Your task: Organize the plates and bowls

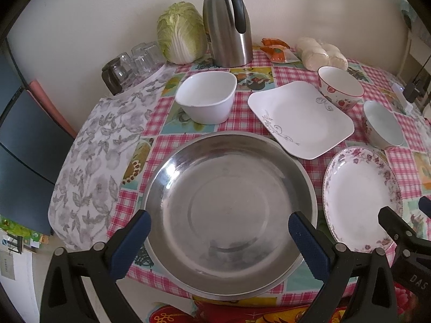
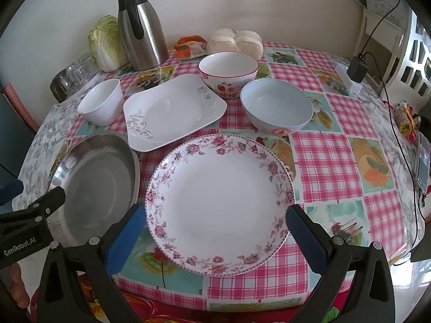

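The left gripper (image 1: 219,245) is hovering with its blue-padded fingers spread wide and gripping nothing, framing the steel basin (image 1: 229,212) that is filling the lower middle of the left wrist view. The right gripper (image 2: 216,238) is likewise standing wide apart and empty, its fingers sitting at either side of the floral round plate (image 2: 219,202) in the lower middle of the right wrist view; whether the pads are touching either dish cannot be told. In the right wrist view the basin is sitting at the lower left, just beside the floral plate. Above them, the white square plate (image 2: 173,110) is lying at the centre left, with the small white bowl (image 2: 101,102) to its left. The strawberry bowl (image 2: 229,74) is standing at the upper middle, close behind the square plate's far corner, and the pale blue bowl (image 2: 276,106) is sitting to the right of centre. All of it is resting on the checked tablecloth (image 2: 323,156). Along the top edge, a steel thermos jug (image 2: 141,29) is standing upright, with a cabbage (image 2: 106,44) to its left, upturned glasses (image 2: 74,74) at the far left, and white buns (image 2: 237,40) to its right.
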Motion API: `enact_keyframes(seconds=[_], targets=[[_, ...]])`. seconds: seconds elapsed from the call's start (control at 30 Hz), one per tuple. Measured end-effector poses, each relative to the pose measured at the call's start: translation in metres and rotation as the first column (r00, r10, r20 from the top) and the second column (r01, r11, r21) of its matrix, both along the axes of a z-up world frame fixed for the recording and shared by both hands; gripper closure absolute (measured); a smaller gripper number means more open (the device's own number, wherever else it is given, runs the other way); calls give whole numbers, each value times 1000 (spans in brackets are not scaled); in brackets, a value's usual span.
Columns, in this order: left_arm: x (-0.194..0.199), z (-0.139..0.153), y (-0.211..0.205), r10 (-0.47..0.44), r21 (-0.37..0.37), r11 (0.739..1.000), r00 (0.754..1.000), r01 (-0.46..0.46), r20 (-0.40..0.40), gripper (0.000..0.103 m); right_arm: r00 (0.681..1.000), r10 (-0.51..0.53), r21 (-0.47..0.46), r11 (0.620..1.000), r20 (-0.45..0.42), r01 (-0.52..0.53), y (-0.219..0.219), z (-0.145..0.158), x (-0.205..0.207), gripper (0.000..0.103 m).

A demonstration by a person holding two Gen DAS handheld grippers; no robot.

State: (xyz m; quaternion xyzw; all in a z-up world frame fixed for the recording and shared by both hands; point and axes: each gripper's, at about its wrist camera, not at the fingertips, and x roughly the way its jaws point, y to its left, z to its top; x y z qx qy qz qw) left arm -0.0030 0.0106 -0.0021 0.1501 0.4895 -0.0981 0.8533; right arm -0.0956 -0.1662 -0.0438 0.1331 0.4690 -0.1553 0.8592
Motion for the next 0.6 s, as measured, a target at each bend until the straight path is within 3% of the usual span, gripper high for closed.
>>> enact_keyframes(seconds=[0.6], targets=[[2, -5, 11, 2, -49, 999, 999, -4, -45, 0, 1000, 19, 6, 1000, 12, -19, 8, 16, 28, 0]])
